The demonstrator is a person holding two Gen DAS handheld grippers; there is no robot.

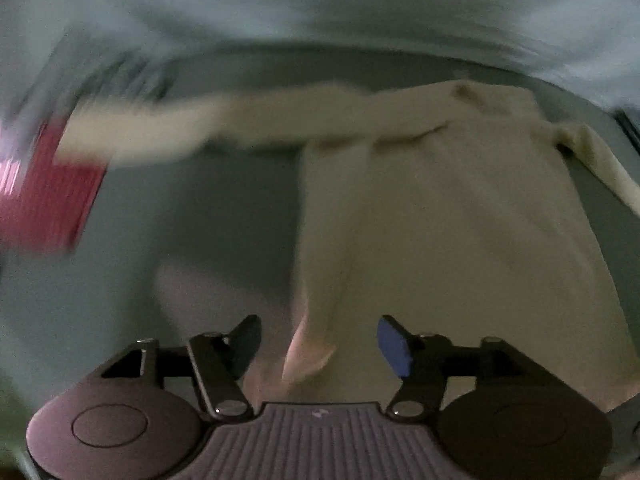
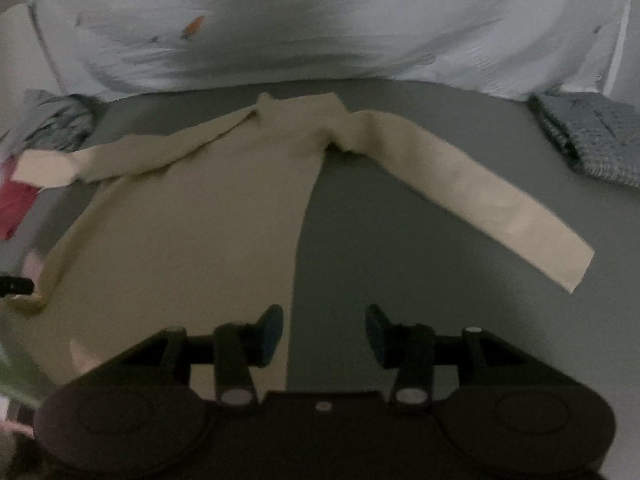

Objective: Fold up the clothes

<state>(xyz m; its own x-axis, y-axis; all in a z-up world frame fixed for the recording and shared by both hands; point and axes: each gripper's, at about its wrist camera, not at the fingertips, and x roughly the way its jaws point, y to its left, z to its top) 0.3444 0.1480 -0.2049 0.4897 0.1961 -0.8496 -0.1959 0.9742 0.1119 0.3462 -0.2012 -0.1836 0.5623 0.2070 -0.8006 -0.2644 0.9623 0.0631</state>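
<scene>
A cream long-sleeved top (image 2: 200, 208) lies flat on the grey surface (image 2: 380, 240), collar far from me, both sleeves spread out to the sides. My right gripper (image 2: 324, 334) is open and empty over the top's right hem edge. My left gripper (image 1: 318, 340) is open, its fingers either side of the left hem corner of the top (image 1: 440, 220), which looks slightly lifted; the view is blurred. The left sleeve (image 1: 160, 132) stretches out to the left.
A red folded item (image 1: 44, 200) lies at the left under the sleeve end. A grey knitted folded garment (image 2: 588, 140) sits at the right. A grey patterned cloth (image 2: 56, 124) lies at the back left. White bedding (image 2: 320, 32) runs along the back.
</scene>
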